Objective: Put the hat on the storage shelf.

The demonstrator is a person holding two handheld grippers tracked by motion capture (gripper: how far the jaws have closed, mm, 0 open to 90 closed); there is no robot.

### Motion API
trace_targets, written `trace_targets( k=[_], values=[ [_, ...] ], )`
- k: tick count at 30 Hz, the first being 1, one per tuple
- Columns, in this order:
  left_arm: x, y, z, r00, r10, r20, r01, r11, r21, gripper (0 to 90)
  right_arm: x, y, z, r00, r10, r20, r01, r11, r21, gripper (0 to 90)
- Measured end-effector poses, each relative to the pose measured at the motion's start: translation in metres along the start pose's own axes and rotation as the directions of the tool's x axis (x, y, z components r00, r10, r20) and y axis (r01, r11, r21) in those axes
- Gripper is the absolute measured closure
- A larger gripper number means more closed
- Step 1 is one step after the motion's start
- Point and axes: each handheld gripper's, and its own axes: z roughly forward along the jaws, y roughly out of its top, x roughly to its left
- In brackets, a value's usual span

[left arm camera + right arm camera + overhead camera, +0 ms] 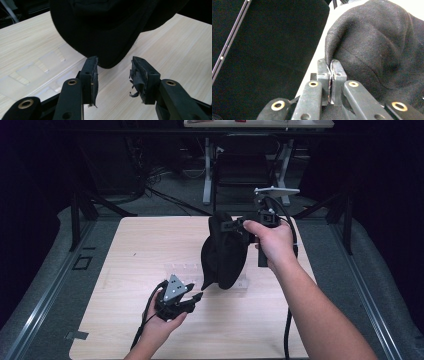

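Above the far right part of the table, the right gripper is clamped on the top edge of a black cloth; in the right gripper view its jaws are pressed together on a thin fold of the woven fabric, with only a sliver of the cloth's edge between the pads. The right hand holds it up, so the cloth hangs as a dark bundle whose lower end comes down to the tabletop, or very near it, over a clear plastic tray lying flat on the wood.

Nearer the person, the left gripper is held low in the left hand, its grey three-cornered plate on top and its jaws pointing at the cloth's lower end. In the left gripper view the jaws stand apart with nothing between them; the worn pads have frayed tape hanging from them, and the rounded bottom of the cloth hangs just beyond the tips without touching them.

The table is pale wood with a fine straight grain and rounded corners. It stands on a grey floor with metal rails running along both sides. Behind it the room is dark: cables trail across the floor, white desk legs rise at the back, and black stands lean in from left and right.
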Motion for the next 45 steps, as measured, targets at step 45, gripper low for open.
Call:
trace_targets(
  k=[45],
  values=[
    [0.013, -0.002, 0.01, 0.9975, 0.06, 0.036, -0.06, 0.9981, -0.012, 83.7, 0.013, 0.001, 0.017, 0.9984, -0.009, -0.055, 0.009, 1.0, 0.004, 87.1]
  ],
)
